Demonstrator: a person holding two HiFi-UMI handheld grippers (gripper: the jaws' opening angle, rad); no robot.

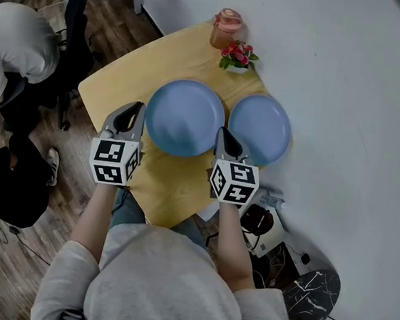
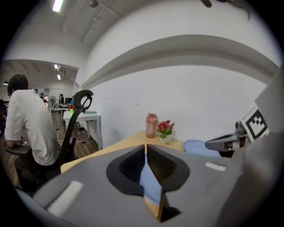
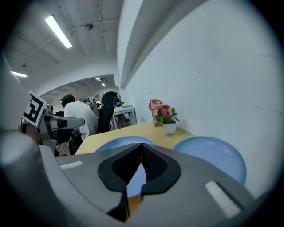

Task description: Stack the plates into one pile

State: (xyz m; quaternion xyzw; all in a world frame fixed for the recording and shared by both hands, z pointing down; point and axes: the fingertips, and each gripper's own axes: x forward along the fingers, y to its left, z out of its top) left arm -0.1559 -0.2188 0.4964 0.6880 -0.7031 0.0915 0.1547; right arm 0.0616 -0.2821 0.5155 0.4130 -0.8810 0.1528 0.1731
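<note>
Wooden table (image 1: 119, 82) by white wall (image 1: 340, 64): left plate (image 1: 185, 117), right plate (image 1: 259, 129) lie side by side, unstacked. We hover left tool (image 1: 138, 113), right tool (image 1: 223, 135) clenched, empty, flanking left plate's near rim, likely to lift it.

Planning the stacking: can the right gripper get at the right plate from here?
Probably yes. The right gripper is beside the right plate with nothing between them; its jaws are shut and would need opening first.
</note>
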